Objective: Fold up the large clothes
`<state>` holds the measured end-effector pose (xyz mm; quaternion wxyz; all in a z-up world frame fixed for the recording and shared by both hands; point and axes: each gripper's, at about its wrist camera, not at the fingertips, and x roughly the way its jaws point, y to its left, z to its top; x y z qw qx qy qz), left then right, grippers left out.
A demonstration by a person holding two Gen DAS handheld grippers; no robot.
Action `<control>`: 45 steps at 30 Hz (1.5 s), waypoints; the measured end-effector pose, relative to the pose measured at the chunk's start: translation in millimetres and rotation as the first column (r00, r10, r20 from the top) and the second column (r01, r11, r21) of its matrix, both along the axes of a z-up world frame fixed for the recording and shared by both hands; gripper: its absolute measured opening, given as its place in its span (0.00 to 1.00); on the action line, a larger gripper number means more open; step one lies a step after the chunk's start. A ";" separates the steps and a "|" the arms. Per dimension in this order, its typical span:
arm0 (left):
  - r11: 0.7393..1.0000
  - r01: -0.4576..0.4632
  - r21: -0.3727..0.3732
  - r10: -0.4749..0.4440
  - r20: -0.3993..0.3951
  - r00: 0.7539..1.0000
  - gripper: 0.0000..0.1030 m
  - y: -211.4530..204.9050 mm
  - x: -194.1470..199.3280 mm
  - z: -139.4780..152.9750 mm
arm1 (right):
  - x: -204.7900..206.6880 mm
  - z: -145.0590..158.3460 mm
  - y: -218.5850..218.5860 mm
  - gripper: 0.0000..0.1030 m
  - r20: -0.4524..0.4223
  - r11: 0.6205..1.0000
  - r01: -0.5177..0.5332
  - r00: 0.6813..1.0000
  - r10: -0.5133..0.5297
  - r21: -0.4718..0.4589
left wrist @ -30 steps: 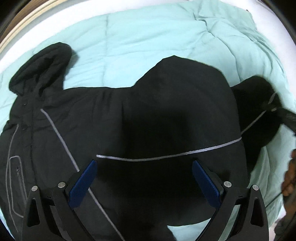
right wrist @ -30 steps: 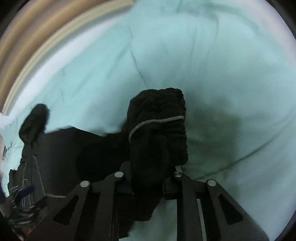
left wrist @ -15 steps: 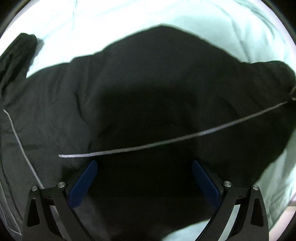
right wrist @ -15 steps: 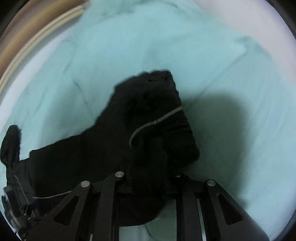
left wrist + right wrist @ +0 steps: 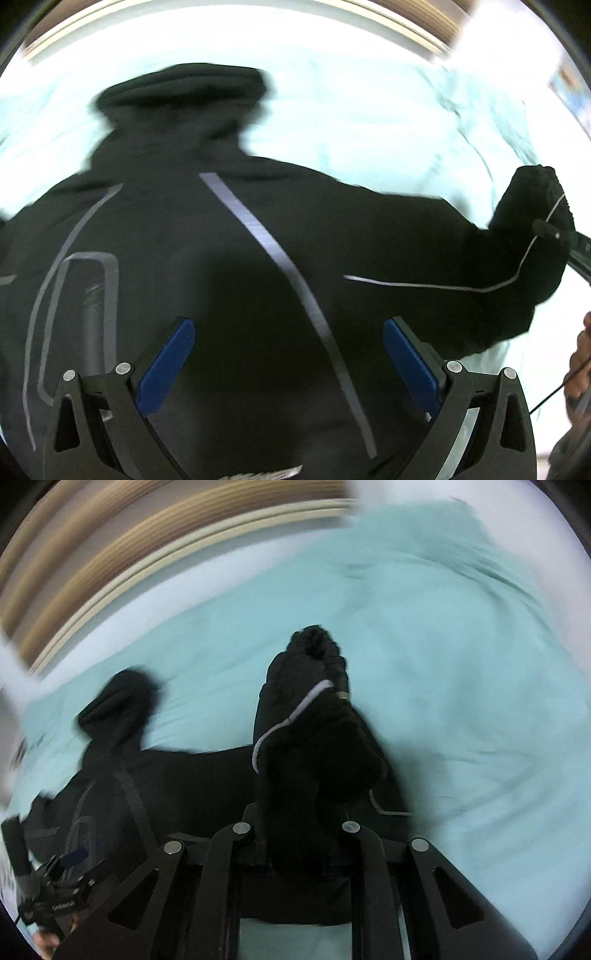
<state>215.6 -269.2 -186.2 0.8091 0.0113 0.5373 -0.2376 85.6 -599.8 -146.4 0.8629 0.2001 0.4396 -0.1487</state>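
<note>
Left wrist view. We see the black jacket point(image 5: 258, 295) spread front-up on the pale green quilt point(image 5: 369, 122), collar toward the far edge, grey piping running down the chest. Our left gripper point(image 5: 288, 365) hangs over the lower chest with its blue pads point(image 5: 166, 362) wide apart and nothing between them: released, touching no cloth that we can make out. At the right edge the sleeve point(image 5: 528, 236) is lifted off the quilt, its cuff end pinched by the tip of the right gripper point(image 5: 554, 234). A hand point(image 5: 580, 365) shows at the right margin. The picture is smeared, so fine detail at the collar is unreliable.

Right wrist view. The right gripper is clenched on the sleeve point(image 5: 310, 738); the cloth bunches up between the jaws and hides the pads. We judge the grip is taken near the cuff so the whole sleeve follows in one sweep. The jacket body point(image 5: 147, 786) lies flat to the left, on the quilt point(image 5: 461, 664), with the left gripper point(image 5: 55, 882) low at that side. A wooden frame point(image 5: 147, 546) borders the quilt beyond.

Judgement: sleeve-fold step under way; sleeve not yet laid across the chest. The free left gripper seems placed to pin the body.
</note>
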 end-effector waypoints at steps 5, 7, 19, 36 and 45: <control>0.991 -0.133 -0.036 0.133 0.011 0.991 0.99 83.4 2.2 4.8 | 84.7 9.7 123.3 0.19 0.005 0.978 -0.210 0.978 0.210 -0.004; 0.984 -0.174 -0.031 0.175 0.021 0.984 0.99 112.1 3.2 6.7 | 105.6 10.1 175.4 0.19 0.004 0.958 -0.288 0.958 0.288 0.009; 0.930 -0.368 -0.027 0.367 -0.010 0.930 0.99 237.2 -1.8 -8.6 | 173.9 -71.5 381.2 0.19 -0.166 0.807 -0.588 0.792 0.587 0.048; 0.965 -0.247 -0.085 0.246 -0.020 0.969 0.99 249.4 27.4 -17.2 | 139.2 -56.0 381.7 0.63 -0.090 0.776 -0.620 0.772 0.630 0.114; 0.983 -0.138 -0.121 0.126 -0.100 0.987 0.83 195.0 81.4 -65.2 | 99.0 -43.0 270.0 0.64 -0.143 0.905 -0.423 0.893 0.426 0.049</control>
